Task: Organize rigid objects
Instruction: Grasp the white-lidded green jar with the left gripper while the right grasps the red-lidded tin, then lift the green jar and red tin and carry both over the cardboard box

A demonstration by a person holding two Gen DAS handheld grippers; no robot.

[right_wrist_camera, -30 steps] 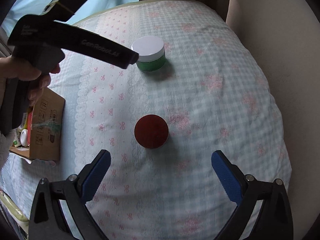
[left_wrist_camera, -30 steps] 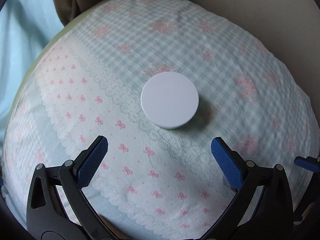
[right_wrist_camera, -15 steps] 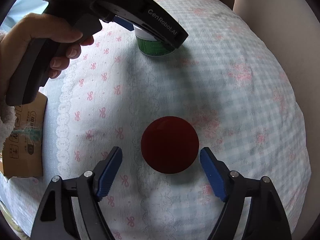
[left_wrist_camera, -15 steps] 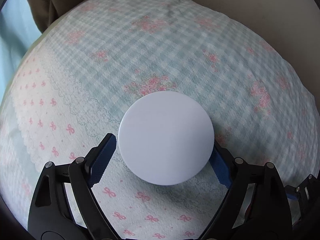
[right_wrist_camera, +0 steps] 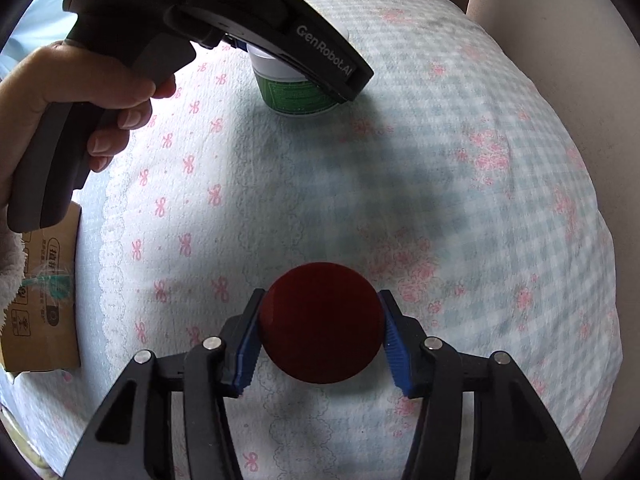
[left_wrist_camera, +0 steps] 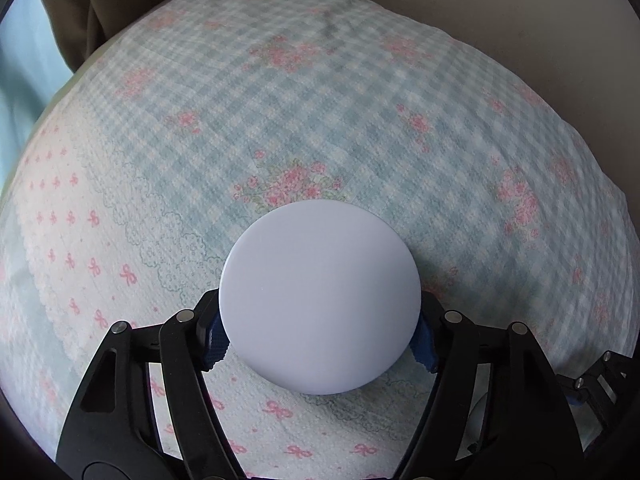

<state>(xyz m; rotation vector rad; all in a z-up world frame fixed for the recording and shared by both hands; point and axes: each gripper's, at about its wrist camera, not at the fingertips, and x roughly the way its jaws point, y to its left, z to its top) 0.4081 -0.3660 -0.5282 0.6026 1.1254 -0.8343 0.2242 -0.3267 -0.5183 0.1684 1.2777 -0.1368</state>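
A green jar with a white lid (left_wrist_camera: 320, 296) stands on the patterned bedspread (left_wrist_camera: 360, 120). My left gripper (left_wrist_camera: 320, 340) is shut on it, blue pads pressed to both sides below the lid. In the right wrist view the same jar (right_wrist_camera: 294, 94) shows at the far side, partly hidden by the left gripper's black body. A dark red round-topped object (right_wrist_camera: 322, 322) sits on the bedspread (right_wrist_camera: 460, 160) nearer me. My right gripper (right_wrist_camera: 320, 340) is shut on it, pads touching its left and right sides.
A brown cardboard box (right_wrist_camera: 44, 292) with small items lies at the left edge of the bed. A hand (right_wrist_camera: 80, 92) holds the left gripper's handle. A beige wall (left_wrist_camera: 520, 12) borders the bed on the right, brown curtains (left_wrist_camera: 92, 4) behind.
Both grippers moved forward and down and closed: the left onto the white-lidded jar, the right onto the dark red object. Both were open a second ago.
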